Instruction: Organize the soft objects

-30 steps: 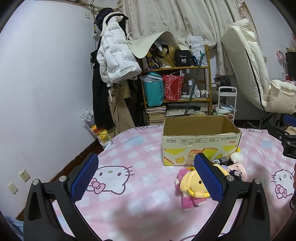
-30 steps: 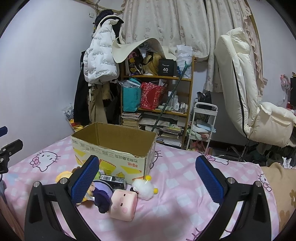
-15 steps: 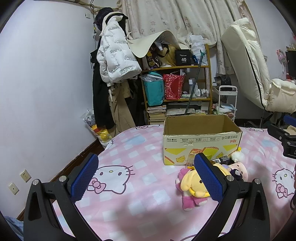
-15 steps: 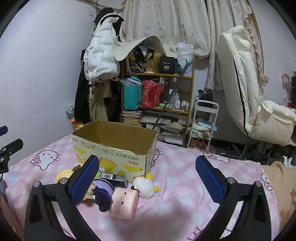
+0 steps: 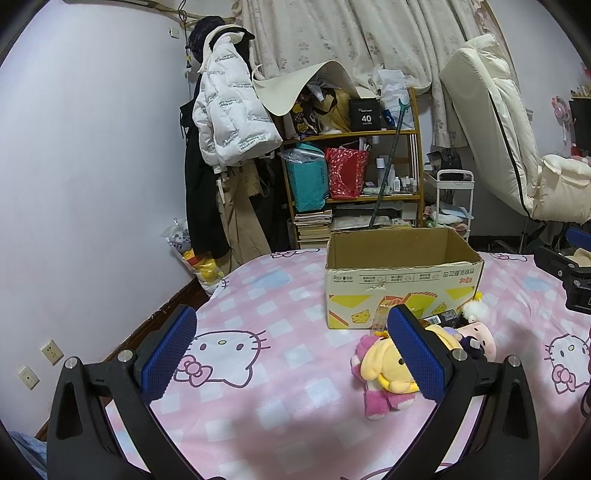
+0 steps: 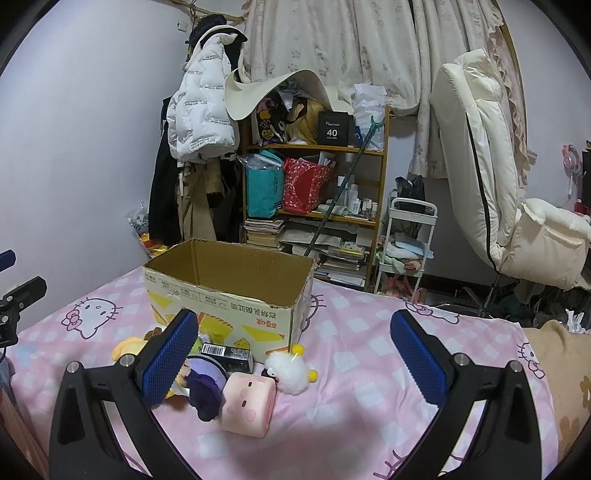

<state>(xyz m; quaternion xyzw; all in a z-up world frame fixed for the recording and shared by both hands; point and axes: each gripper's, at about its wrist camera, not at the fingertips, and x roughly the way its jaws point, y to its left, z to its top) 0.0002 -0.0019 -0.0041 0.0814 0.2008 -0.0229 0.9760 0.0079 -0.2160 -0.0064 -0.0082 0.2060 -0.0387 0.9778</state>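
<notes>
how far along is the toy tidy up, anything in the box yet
Nothing looks done: the visible inside of the cardboard box is bare. Nothing is in hand: the left gripper and right gripper are both open. Left: the yellow plush, pink cube plush, white fluffy toy on the bed.

White puffer jacket (image 5: 231,118) hanging by wall; cluttered wooden shelf (image 6: 317,214) with teal bag (image 6: 263,194), red bag (image 6: 304,184); cream recliner (image 6: 491,206) beside small white cart (image 6: 404,243).

Room: plain pale wall (image 5: 92,166) left of the tongs. Ahead: wooden shelf unit (image 5: 354,177), floral curtains (image 5: 332,33). Right: cream recliner (image 6: 491,177). Bed (image 5: 258,387) beneath, pink checked sheet.
</notes>
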